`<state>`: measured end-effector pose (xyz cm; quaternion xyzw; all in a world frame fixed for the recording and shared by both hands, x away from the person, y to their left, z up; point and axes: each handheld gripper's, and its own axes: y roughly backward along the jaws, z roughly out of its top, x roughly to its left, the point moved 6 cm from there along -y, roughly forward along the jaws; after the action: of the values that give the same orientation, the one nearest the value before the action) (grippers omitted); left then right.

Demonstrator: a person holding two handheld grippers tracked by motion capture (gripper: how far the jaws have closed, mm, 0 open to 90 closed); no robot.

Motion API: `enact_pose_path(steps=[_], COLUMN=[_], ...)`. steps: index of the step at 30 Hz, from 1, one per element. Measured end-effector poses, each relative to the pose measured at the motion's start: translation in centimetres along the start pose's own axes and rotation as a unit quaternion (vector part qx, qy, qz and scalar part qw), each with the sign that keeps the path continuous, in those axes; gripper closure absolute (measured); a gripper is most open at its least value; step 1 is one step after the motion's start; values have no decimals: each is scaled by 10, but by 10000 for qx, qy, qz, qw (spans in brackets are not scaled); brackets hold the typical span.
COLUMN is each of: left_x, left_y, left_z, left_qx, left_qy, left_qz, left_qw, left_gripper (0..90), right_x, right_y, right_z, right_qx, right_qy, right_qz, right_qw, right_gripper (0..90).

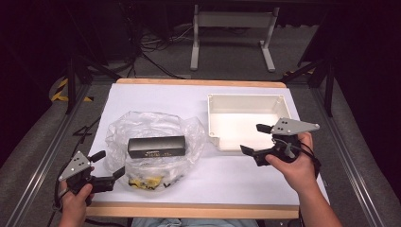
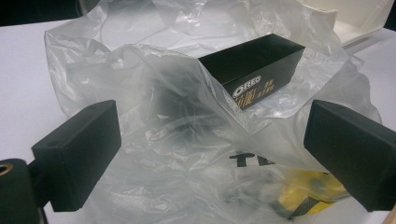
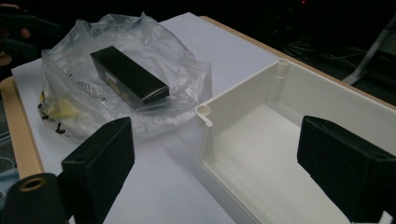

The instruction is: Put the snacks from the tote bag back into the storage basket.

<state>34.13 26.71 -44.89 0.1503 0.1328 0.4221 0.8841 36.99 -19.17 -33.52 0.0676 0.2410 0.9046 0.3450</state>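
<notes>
While the crinkled clear plastic bag [image 1: 153, 149] looks limp and slippery, the long black cardboard box [image 1: 156, 146] resting on it seems light, stiff and easily dented, so it is probably best pinched across its narrow sides. Bag and box lie left of the empty white plastic tray [image 1: 246, 120], on the white table sheet [image 1: 156, 99]. The left gripper [image 1: 111, 164] hovers just beside the bag's near edge, jaws spread with nothing held. The right gripper [image 1: 256, 138] hangs over the tray's near left corner, well apart from the box, jaws likewise released.
</notes>
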Motion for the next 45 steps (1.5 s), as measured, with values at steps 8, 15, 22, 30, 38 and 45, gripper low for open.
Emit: enact_pose_path(steps=[8,15,22,30,38,45], left_x=[0,0,0,0,0,-1], left_y=[0,1,1,1,1,1], left_z=[0,1,1,1,1,2], left_qx=[-10,-37,-53,-48,-50,-33], left_qy=[-3,8,4,-1,-3,-23], left_qz=[-5,10,-1,-10,-15,-30], left_qw=[10000,10000,10000,10000,10000,10000], left_gripper=[49,48,49,49,48,49], right_x=[11,18,26,31,35,36], right_y=[-19,-33,-47,-56,-67,-83], right_z=[23,37,56,69,81,87], right_qx=[55,194,141,292,428,684], right_qy=[368,576,842,951,1043,1137], right_qz=[327,717,1021,1412,1582,1622], right_qw=[9988,9956,9911,9850,9809,9778], right_gripper=[116,113,112,123,151,98])
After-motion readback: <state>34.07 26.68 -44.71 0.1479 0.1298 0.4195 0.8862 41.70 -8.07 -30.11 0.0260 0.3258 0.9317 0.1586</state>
